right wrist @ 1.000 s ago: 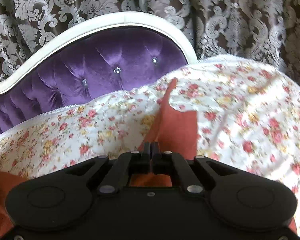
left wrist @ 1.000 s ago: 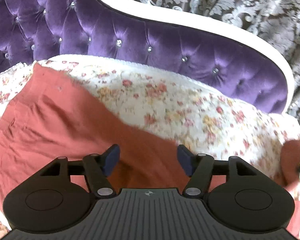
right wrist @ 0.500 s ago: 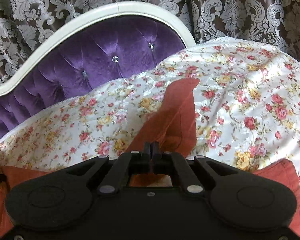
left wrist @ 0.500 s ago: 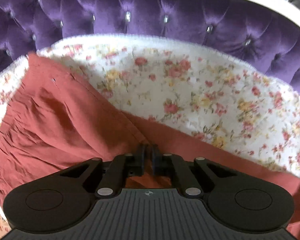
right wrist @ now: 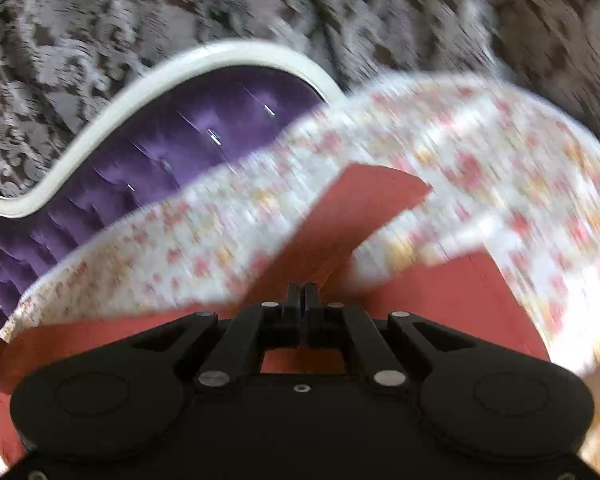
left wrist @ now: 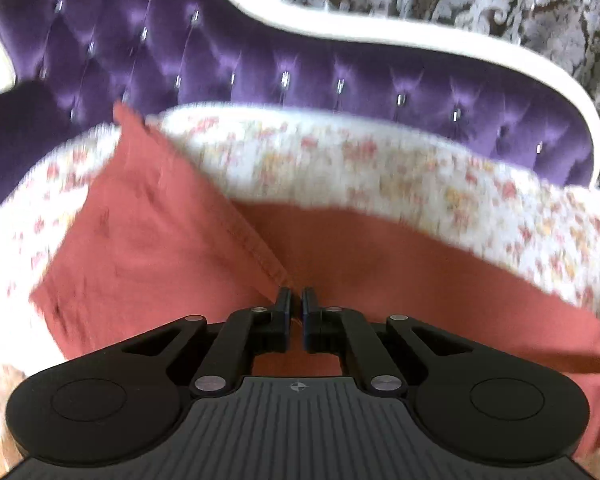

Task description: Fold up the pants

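Left gripper (left wrist: 294, 298): jaws pinched on seam edge of rust pants (left wrist: 148, 240); pants spread on floral bedspread (left wrist: 380, 168) below purple headboard (left wrist: 260, 68); right gripper (right wrist: 302, 294): jaws clamped on pants leg fold; advice: carry both edges level, keep cloth taut, lay edge on edge; both grippers pitched steeply down toward bed.

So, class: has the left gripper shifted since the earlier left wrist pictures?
Yes. The left gripper, shut on the pants, has pulled back from the purple headboard, whose white frame is visible again.
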Available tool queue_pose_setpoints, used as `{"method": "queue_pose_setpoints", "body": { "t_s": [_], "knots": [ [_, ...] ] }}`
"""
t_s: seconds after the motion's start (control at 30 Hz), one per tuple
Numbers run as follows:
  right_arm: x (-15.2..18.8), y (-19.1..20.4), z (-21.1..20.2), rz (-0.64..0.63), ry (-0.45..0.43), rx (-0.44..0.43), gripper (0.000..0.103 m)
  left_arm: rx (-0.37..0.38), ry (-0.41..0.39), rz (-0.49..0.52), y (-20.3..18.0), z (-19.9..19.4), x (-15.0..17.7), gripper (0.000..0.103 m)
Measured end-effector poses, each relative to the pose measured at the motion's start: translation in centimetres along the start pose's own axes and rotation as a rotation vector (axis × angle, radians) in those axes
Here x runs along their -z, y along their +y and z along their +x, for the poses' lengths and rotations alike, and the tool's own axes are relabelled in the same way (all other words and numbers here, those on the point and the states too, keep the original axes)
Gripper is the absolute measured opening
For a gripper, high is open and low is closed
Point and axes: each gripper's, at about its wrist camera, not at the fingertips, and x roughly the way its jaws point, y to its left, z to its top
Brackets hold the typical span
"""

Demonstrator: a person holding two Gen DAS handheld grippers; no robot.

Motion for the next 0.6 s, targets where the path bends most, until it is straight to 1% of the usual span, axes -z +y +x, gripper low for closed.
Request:
{"method": "queue_pose_setpoints", "body": {
  "t_s": [0.07, 0.1, 0.13, 0.17, 0.27, 0.3, 0.33, 0.4, 0.53, 0.6],
  "knots": [
    [1.3, -1.2, 0.5, 0.026, 0.066, 0.017, 0.006, -0.007, 0.034, 0.006, 0.1, 0.9, 1.5, 0.005],
    [1.6, -1.5, 0.7, 0.028, 0.089, 0.023, 0.01, -0.014, 0.053, 0.001, 0.2, 1.3, 2.0, 0.005],
    [1.9, -1.8, 0.8, 0.034, 0.102, 0.026, 0.015, -0.015, 0.07, -0.007, 0.4, 1.8, 2.4, 0.005],
    [1.9, -2.3, 0.7, 0.048, 0.103, 0.024, 0.018, -0.013, 0.087, -0.014, 0.6, 2.3, 2.8, 0.005],
    [1.3, -3.5, -0.1, 0.09, 0.076, 0.04, 0.021, -0.002, 0.127, -0.043, 1.3, 3.2, 3.9, 0.005],
    [1.0, -4.0, -0.3, 0.102, 0.058, 0.051, 0.029, -0.002, 0.132, -0.049, 1.5, 3.3, 4.2, 0.005],
    [0.6, -4.5, -0.4, 0.115, 0.038, 0.062, 0.046, -0.002, 0.138, -0.055, 1.5, 3.5, 4.4, 0.005],
    [-0.2, -5.6, -0.1, 0.14, 0.022, 0.088, 0.059, 0.003, 0.146, -0.065, 1.7, 3.7, 4.8, 0.006],
    [-1.5, -6.9, 1.8, 0.181, 0.039, 0.078, 0.059, -0.003, 0.156, -0.066, 1.7, 4.1, 5.1, 0.006],
    [-1.8, -7.3, 2.8, 0.201, 0.055, 0.088, 0.059, -0.006, 0.156, -0.063, 1.7, 4.2, 5.4, 0.006]
  ]
}}
